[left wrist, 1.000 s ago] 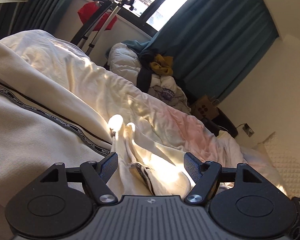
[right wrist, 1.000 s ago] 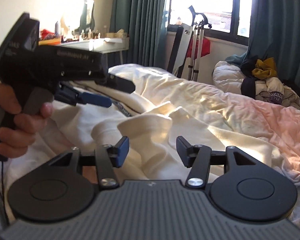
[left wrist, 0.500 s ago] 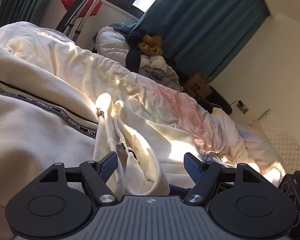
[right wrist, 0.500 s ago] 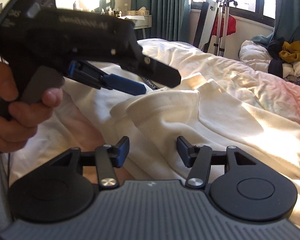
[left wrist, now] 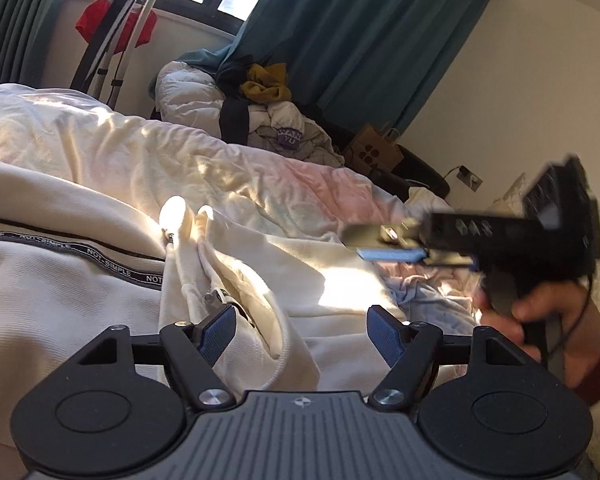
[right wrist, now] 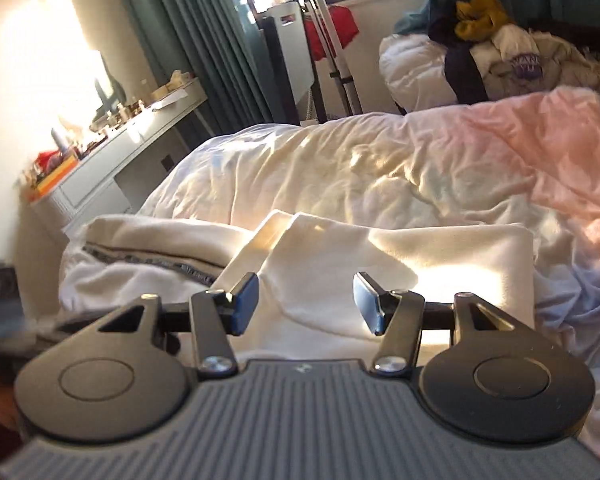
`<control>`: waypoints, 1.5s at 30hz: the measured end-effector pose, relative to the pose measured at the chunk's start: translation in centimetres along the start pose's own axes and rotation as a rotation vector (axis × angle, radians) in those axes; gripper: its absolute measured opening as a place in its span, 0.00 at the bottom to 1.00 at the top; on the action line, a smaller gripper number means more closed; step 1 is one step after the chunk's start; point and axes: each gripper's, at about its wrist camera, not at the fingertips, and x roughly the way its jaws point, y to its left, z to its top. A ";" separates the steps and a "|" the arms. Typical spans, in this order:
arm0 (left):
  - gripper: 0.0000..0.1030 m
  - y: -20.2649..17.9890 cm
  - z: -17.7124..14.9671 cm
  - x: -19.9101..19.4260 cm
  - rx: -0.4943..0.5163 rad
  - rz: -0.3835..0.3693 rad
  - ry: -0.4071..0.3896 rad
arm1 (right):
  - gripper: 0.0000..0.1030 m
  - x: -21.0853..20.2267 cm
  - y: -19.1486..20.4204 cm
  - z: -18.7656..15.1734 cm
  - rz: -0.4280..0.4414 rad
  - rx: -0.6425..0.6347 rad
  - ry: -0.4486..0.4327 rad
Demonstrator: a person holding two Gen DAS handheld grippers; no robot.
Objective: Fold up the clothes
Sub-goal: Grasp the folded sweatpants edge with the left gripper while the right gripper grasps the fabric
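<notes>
Right gripper (left wrist: 392, 248) swung right, seemingly empty

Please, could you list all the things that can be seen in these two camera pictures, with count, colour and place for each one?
cream garment: 1, cream with a black lettered stripe, on the bed in front of both grippers
duvet: 1, white to pink, covers the bed
clothes pile: 1, white, yellow, dark, beyond the bed below the window
curtains: teal, at the window
red cloth: 1, red, hanging on the rack by the window
paper bag: 1, brown, on the floor by the curtain
desk: 1, white, cluttered, by the left wall
left gripper: 1, black with blue pads, open
right gripper: 1, black, open
hand: 1, holds the right gripper's handle
</notes>
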 end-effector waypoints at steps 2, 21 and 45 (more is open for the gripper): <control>0.58 0.1 -0.5 1.0 0.009 -0.013 0.030 | 0.55 3.0 0.1 1.7 0.011 0.031 0.038; 0.04 3.8 -0.2 0.2 -0.102 0.026 0.069 | 0.11 15.3 3.9 6.1 -0.181 0.037 0.090; 0.61 3.5 -1.9 -2.2 -0.139 0.049 0.080 | 0.14 0.6 3.0 -0.2 -0.100 0.021 -0.045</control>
